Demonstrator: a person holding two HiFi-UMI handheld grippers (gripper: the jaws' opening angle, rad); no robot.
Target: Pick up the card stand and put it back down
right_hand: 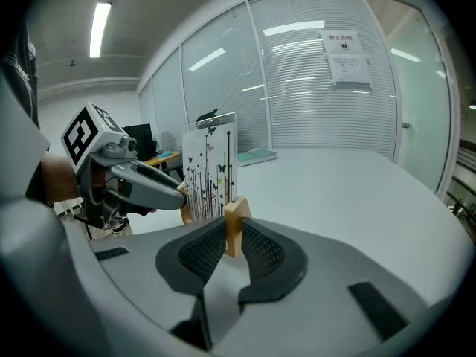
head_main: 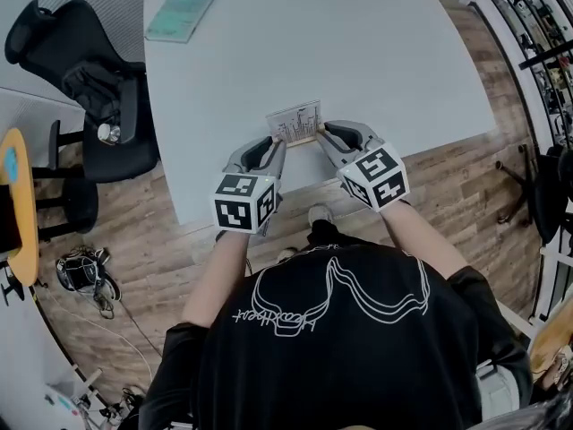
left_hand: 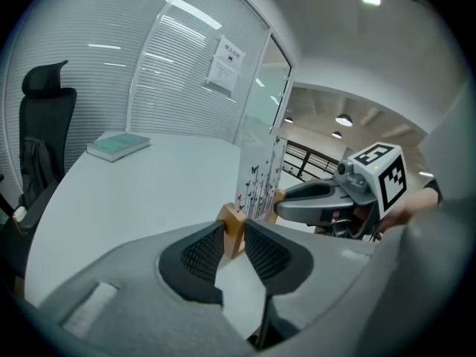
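Card stand (head_main: 295, 124): grip hidden fr head view; gripper views show jaws clamped.

Open table (head_main: 358, 61) behind card stand (head_main: 295, 122)

Black T-shirt (head_main: 331, 348) with white line print; grey left tool (head_main: 273, 143) and right tool (head_main: 327, 134) bear black-and-white marker cubes (head_main: 243, 202).

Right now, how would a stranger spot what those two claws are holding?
Find the big white table, then its near edge by the person. There the left gripper and right gripper each pinch one end of the wooden base of the card stand. Its upright white card with black stems and butterflies sets it apart from the flat teal book.
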